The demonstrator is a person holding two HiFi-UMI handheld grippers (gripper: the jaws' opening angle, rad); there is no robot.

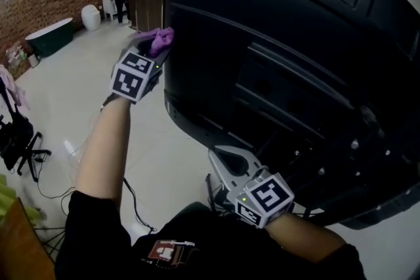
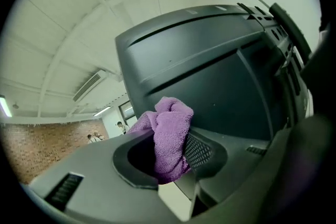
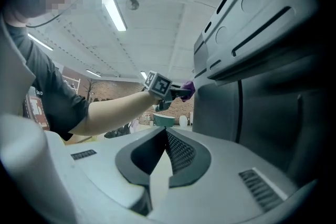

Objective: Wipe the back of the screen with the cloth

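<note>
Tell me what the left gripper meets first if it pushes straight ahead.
Most likely the black plastic back of the large screen: the left gripper, shut on the purple terry cloth, points at it, cloth leading. How near is unclear.

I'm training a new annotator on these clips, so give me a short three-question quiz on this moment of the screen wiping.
1. True or false: the right gripper is shut with nothing between its jaws.
2. What holds the cloth? A. the right gripper B. the left gripper C. nothing
3. Fill in: in the head view, the cloth is at the ___ edge of the screen.

Key: 1 true; 2 B; 3 left.
</note>
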